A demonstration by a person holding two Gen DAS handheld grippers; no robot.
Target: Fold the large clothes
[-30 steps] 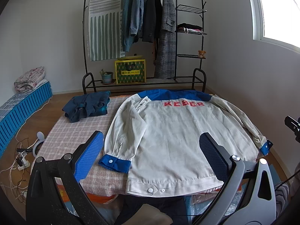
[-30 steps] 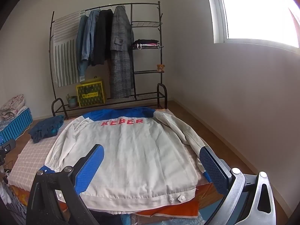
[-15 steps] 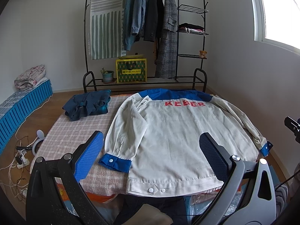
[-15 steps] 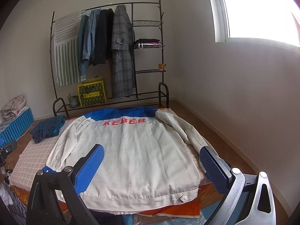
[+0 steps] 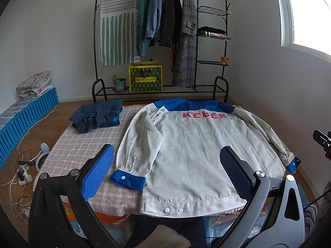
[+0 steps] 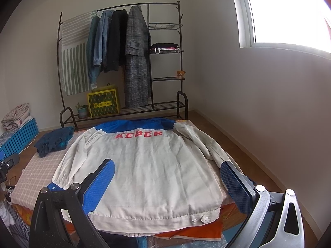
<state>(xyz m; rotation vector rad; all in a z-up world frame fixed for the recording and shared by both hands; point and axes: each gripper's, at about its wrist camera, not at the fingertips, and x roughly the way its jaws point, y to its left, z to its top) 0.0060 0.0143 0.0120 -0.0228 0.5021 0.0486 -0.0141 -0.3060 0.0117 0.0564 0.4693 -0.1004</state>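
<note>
A cream jacket [image 5: 186,150] with a blue yoke, blue cuffs and red letters lies back-up and spread flat on the checked bed [image 5: 82,144]; it also shows in the right wrist view [image 6: 144,169]. Both sleeves lie along its sides. My left gripper [image 5: 165,167] is open and empty, held above the jacket's near hem, towards the left cuff [image 5: 126,178]. My right gripper [image 6: 166,177] is open and empty above the hem, its right pad [image 6: 233,184] near the right sleeve end.
A folded dark blue garment [image 5: 97,116] lies at the bed's far left. A black clothes rack [image 5: 161,31] with hanging coats stands behind the bed. Blue crates [image 5: 26,111] and floor cables [image 5: 18,175] are on the left. A wall is on the right.
Both grippers have risen and tilted slightly, so the room sits lower in view. The jacket has not moved and both grippers stay open.
</note>
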